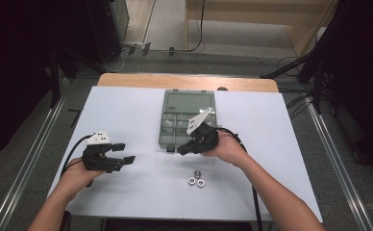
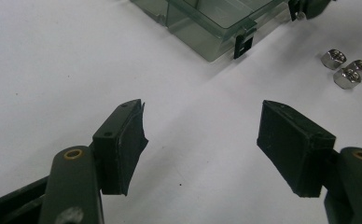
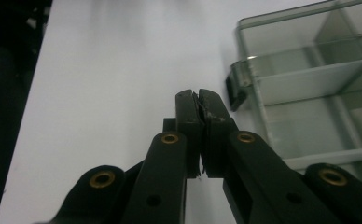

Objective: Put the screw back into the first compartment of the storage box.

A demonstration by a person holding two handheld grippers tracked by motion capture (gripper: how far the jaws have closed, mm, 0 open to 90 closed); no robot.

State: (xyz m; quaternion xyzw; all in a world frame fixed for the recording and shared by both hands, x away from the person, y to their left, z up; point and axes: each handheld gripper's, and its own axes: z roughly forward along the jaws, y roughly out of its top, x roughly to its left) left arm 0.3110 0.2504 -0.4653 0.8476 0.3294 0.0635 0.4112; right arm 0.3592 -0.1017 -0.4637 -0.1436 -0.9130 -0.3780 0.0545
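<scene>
Right gripper (image 1: 182,150) is pinched fully together, pads face to face. Can't make out anything between them; if a nut is in there, it's hidden. Its tips sit just off the near-left corner of the clear compartment box (image 3: 309,84), beside the black latch (image 3: 235,93), box to the gripper's right in the right gripper view. My read: a nut-into-box transfer, gripper hovering near the front row of compartments.

Three hex nuts (image 1: 196,179) lie clustered on the white counter (image 1: 127,110), touching or nearly so, just behind and below the right gripper on the person's side. Grouped near the box, probably to keep each carry short.

Left gripper (image 1: 123,153) is spread wide, nothing between its pads (image 2: 128,140). It hovers low over bare counter, well left of the box, jaws pointing toward the nuts (image 2: 347,67), which sit ahead and to its right. Looks parked, out of the working lane.

Pose: right hand (image 1: 228,147) wraps the gripper body, forearm angled in from bottom right, jaws pointing left and slightly down. Left hand (image 1: 76,173) holds its gripper roughly level, jaws toward centre.
</scene>
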